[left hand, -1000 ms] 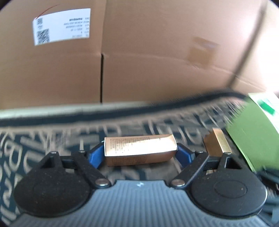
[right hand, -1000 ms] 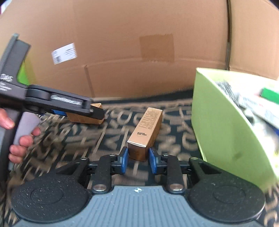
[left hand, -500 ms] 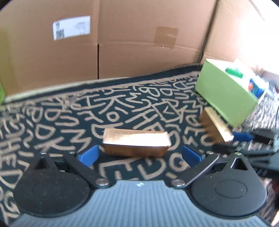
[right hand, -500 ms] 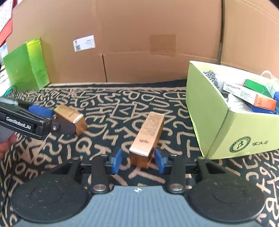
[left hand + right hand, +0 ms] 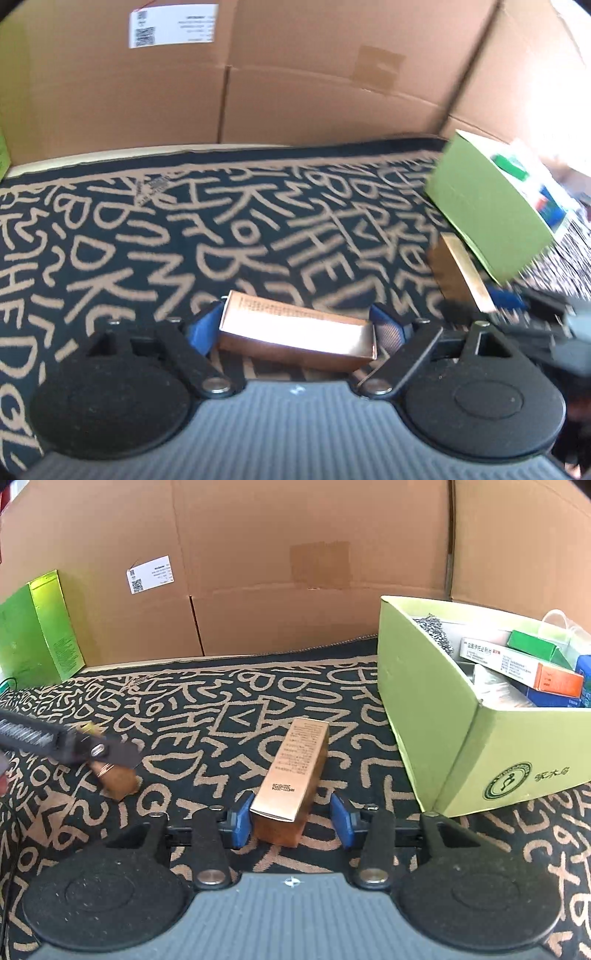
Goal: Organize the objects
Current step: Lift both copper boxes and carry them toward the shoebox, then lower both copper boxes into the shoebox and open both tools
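Rug point(image 5: 221, 716): both tools tilted down, each straddling gold box.

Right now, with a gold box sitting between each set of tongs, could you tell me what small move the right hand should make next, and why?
Probably close the right tongs on the gold box. It lies on the rug between the blue pads, which stand clear of its sides, so nothing is gripped yet. The open green bin, already holding other boxes, sits just to its right, a likely place for it.

Two cartons point(image 5: 291, 771) point(image 5: 116, 779) lie apart on the rug point(image 5: 207, 701); open box point(image 5: 443, 709) of packets right, cardboard wall point(image 5: 277, 572) behind.
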`<state>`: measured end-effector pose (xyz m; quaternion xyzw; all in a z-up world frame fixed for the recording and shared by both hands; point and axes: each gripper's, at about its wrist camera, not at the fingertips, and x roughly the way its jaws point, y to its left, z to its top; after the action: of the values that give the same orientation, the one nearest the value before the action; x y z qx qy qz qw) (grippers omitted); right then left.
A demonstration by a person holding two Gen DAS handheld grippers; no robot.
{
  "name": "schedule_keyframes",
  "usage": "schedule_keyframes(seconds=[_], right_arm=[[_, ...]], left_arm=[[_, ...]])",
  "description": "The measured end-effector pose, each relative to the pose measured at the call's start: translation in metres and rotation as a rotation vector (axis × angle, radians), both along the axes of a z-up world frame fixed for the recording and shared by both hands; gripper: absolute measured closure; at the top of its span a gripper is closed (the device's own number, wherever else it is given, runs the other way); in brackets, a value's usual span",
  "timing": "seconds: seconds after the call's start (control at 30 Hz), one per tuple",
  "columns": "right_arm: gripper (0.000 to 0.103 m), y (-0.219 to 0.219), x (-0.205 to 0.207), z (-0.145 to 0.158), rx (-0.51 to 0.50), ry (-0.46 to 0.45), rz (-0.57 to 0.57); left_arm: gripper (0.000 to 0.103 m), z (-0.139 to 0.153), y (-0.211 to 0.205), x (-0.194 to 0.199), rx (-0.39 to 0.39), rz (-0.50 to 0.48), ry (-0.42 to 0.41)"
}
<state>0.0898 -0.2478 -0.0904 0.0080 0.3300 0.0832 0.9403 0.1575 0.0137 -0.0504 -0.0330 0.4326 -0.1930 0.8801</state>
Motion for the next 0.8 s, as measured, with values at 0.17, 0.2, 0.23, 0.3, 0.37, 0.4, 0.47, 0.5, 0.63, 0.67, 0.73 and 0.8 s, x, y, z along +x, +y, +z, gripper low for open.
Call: schedule_keyframes(seconds=[0.17,0.2,0.23,0.3,0.37,0.4,0.47,0.5,0.63,0.67,0.73,0.8], right_arm=[[0.055,0.004,0.009,-0.002,0.002,-0.010,-0.010],[0.055,0.004,0.011,-0.003,0.000,-0.016,-0.009],[0.067,0.004,0.012,-0.004,-0.008,-0.022,-0.006],[0.075,0.004,0.010,-0.004,-0.022,-0.029,-0.002],[0.075,0.002,0.004,-0.001,0.004,-0.027,0.011],[0.075,0.001,0.000,0.001,0.011,-0.034,0.015],[0.075,0.000,-0.008,0.010,0.022,-0.063,0.026],[0.075,0.000,-0.012,0.017,0.023,-0.084,0.033],[0.075,-0.011,-0.024,0.050,0.022,-0.187,0.030],[0.075,-0.017,-0.026,0.058,0.018,-0.212,0.019],[0.075,-0.029,-0.027,0.070,-0.002,-0.259,-0.017],[0.075,-0.046,-0.027,0.079,-0.025,-0.292,-0.065]], left_arm=[[0.017,-0.001,-0.006,-0.011,0.036,-0.019,-0.030],[0.018,-0.001,-0.007,-0.011,0.044,-0.019,-0.035],[0.018,0.000,-0.009,-0.012,0.054,-0.028,-0.043],[0.018,0.002,-0.011,-0.014,0.048,-0.044,-0.035],[0.019,0.006,-0.012,-0.016,0.030,-0.059,-0.033],[0.019,0.009,-0.013,-0.016,0.025,-0.064,-0.040],[0.019,0.019,-0.019,-0.016,0.010,-0.079,-0.063],[0.019,0.027,-0.024,-0.016,-0.002,-0.090,-0.078],[0.019,0.066,-0.051,-0.016,-0.047,-0.149,-0.172],[0.018,0.076,-0.059,-0.015,-0.058,-0.162,-0.196],[0.018,0.095,-0.077,-0.010,-0.080,-0.184,-0.237],[0.018,0.109,-0.099,-0.003,-0.093,-0.203,-0.272]])
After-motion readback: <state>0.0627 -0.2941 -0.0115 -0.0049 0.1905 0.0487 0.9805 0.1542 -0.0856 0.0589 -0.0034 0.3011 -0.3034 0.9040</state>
